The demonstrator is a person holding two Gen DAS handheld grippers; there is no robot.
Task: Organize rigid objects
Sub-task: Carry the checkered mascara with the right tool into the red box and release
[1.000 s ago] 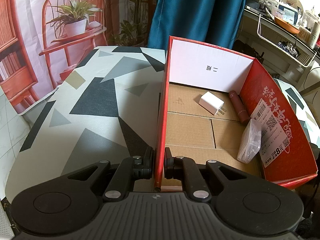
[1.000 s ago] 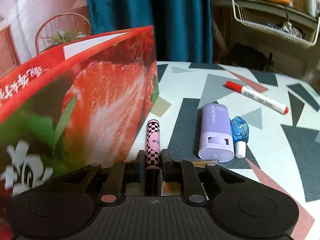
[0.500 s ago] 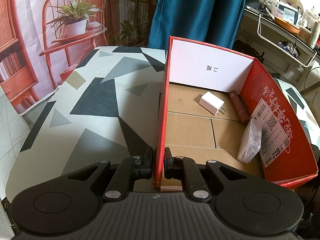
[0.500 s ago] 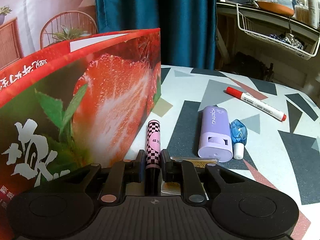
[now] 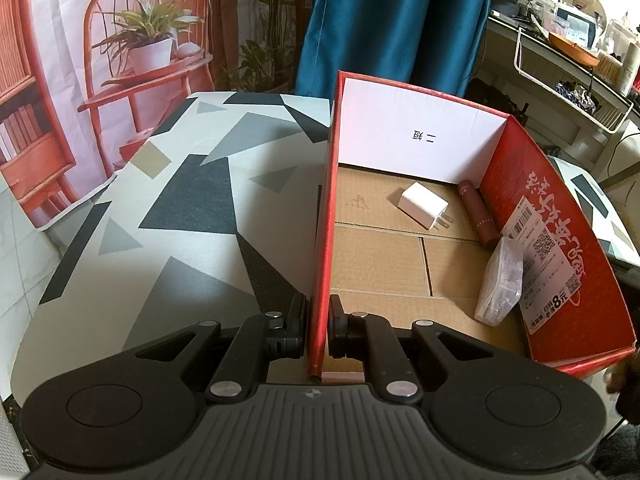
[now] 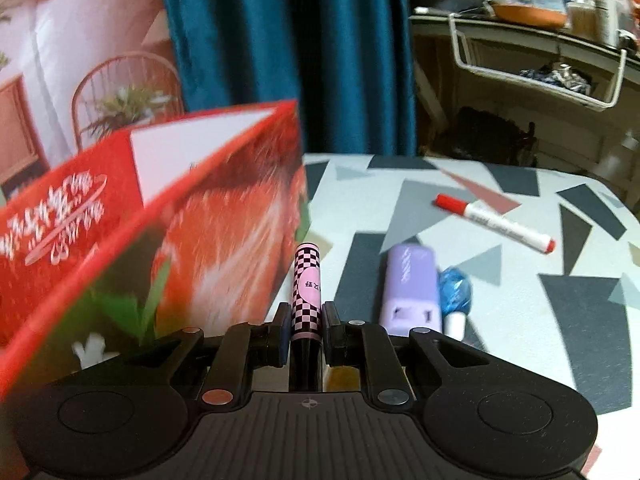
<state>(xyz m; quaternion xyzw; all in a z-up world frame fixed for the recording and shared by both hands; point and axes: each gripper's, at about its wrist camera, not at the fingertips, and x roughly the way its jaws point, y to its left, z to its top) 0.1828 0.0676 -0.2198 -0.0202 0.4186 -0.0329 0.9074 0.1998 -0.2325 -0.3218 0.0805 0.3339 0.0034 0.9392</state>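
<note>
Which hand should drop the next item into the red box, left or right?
Right. Its tongs already grip the checkered tube beside the red box. The left tongs are clamped on the box's wall, steadying it.

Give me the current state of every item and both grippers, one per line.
Left gripper: shut on red cardboard box's wall.
Right gripper: shut on pink checkered tube, lifted.
White charger plug: lying in box.
Dark red tube: lying in box.
Clear plastic packet: leaning on box wall.
Red-capped white marker, purple case, blue correction tape: on table.
</note>
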